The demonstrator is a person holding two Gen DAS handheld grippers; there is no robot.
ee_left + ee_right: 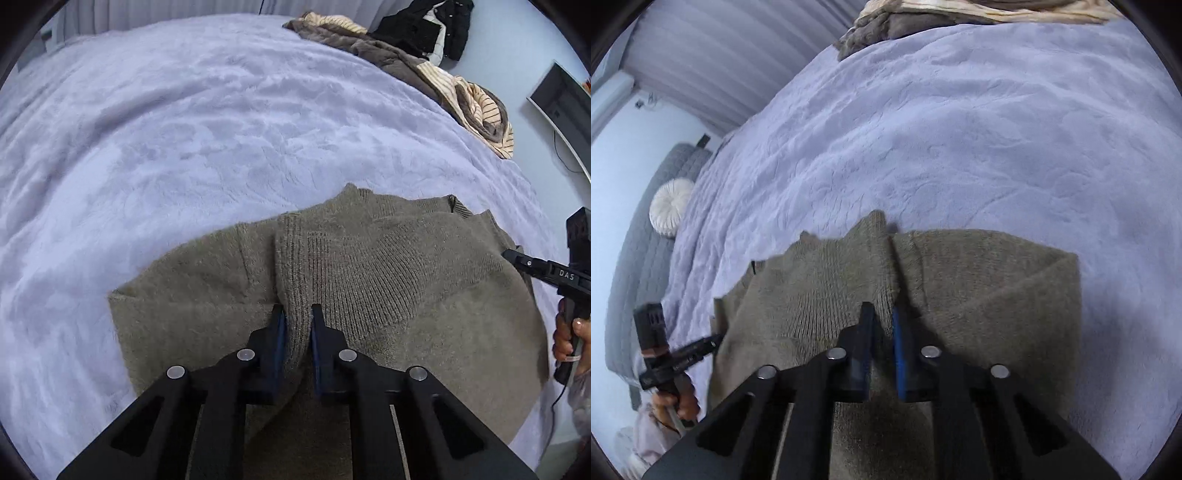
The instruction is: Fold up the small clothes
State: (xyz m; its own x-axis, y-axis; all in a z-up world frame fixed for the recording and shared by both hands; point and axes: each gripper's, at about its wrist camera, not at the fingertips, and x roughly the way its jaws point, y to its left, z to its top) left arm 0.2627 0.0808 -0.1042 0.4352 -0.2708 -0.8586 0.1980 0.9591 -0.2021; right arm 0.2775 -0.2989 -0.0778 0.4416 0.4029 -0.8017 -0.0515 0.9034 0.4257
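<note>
Left wrist: left gripper (pixel 297 314) clamped on a ridge of sweater (pixel 388 266) pinched between jaws, dark clothes (pixel 424 26) far beyond. Right wrist: right gripper (pixel 882 314) likewise pinching sweater (pixel 979 280); round pillow (pixel 670 206) far left.

left gripper (pixel 297 314): pinched on knit fold | right gripper (pixel 882 317): likewise, angled down
</note>
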